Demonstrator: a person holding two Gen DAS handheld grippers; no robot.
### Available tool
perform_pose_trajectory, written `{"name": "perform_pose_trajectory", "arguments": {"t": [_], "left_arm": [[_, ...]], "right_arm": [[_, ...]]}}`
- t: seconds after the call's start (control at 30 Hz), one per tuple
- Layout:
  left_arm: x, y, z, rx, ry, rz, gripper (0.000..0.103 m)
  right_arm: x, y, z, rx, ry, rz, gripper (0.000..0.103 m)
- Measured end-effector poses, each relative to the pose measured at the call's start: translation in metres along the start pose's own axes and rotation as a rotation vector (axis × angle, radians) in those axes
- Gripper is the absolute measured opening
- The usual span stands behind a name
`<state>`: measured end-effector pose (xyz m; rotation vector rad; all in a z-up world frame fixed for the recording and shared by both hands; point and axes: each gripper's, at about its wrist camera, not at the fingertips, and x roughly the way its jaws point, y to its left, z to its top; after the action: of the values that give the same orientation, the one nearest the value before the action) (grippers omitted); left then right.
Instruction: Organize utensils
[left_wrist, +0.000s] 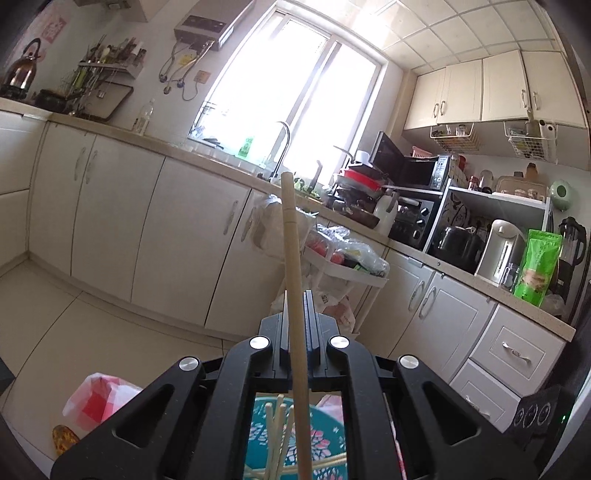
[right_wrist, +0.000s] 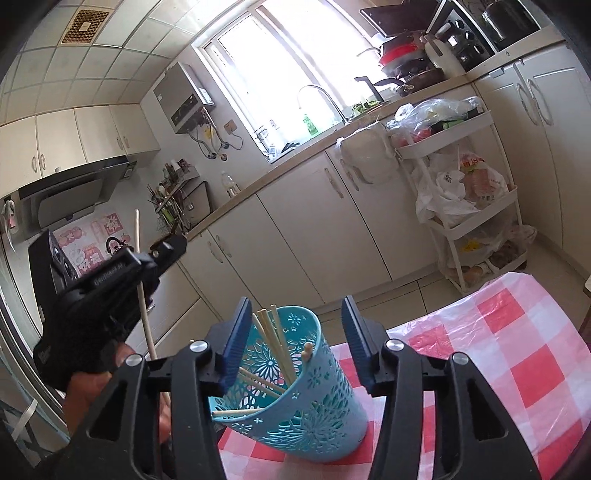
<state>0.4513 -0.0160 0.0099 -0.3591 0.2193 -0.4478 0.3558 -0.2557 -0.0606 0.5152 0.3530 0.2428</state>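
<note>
Left tongs (left_wrist: 295, 325) clamped on one long pale wooden chopstick (left_wrist: 293, 277), raised beside the turquoise perforated plastic holder (right_wrist: 295, 384). Holder stands on the red-and-white checked tabletop (right_wrist: 517, 350), containing several chopsticks (right_wrist: 275, 339), between the parted right tongs (right_wrist: 295, 347), pads clear.

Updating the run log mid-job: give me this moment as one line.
left gripper: shut on chopstick | right gripper: open around teal holder, not gripping | holder: on checked cloth, chopsticks inside

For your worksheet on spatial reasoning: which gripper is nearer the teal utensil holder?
Right. The right gripper is open with the teal utensil holder between its fingers; the left gripper, shut on a chopstick, is off to its left.
</note>
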Motion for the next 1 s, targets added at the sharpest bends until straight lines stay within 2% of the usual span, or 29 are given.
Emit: {"name": "perform_pose_trajectory", "arguments": {"t": [0.17,0.37,0.47,0.53,0.63,0.67,0.83,0.87,0.9,1.0], "left_arm": [[0.015,-0.008,0.014,0.015,-0.042,0.041,0.004],[0.032,-0.002,-0.005,0.030,0.087,0.095,0.006],[0.030,-0.004,-0.011,0.061,0.143,0.130,0.018],[0.026,-0.004,-0.016,0.061,0.195,0.137,0.036],[0.007,-0.009,-0.021,0.088,0.229,0.157,0.046],[-0.005,-0.013,-0.023,0.105,0.244,0.175,0.048],[-0.076,-0.040,-0.029,0.192,0.274,0.258,0.079],[-0.093,-0.047,-0.031,0.213,0.279,0.277,0.081],[-0.111,-0.054,-0.033,0.234,0.287,0.299,0.084],[-0.160,-0.071,-0.042,0.270,0.318,0.351,0.091]], "right_arm": [[-0.005,-0.012,0.000,0.007,-0.001,-0.020,0.051],[-0.010,-0.032,-0.013,0.032,0.028,-0.061,0.054],[-0.016,-0.042,-0.021,0.049,0.061,-0.082,0.055],[-0.023,-0.046,-0.026,0.062,0.078,-0.094,0.055],[-0.040,-0.045,-0.029,0.070,0.094,-0.102,0.056],[-0.046,-0.042,-0.029,0.066,0.098,-0.105,0.058],[-0.090,-0.011,-0.023,0.005,0.131,-0.146,0.081],[-0.100,-0.002,-0.021,-0.021,0.143,-0.164,0.089],[-0.107,0.006,-0.021,-0.044,0.156,-0.180,0.093],[-0.137,0.036,-0.023,-0.118,0.197,-0.202,0.096]]}}
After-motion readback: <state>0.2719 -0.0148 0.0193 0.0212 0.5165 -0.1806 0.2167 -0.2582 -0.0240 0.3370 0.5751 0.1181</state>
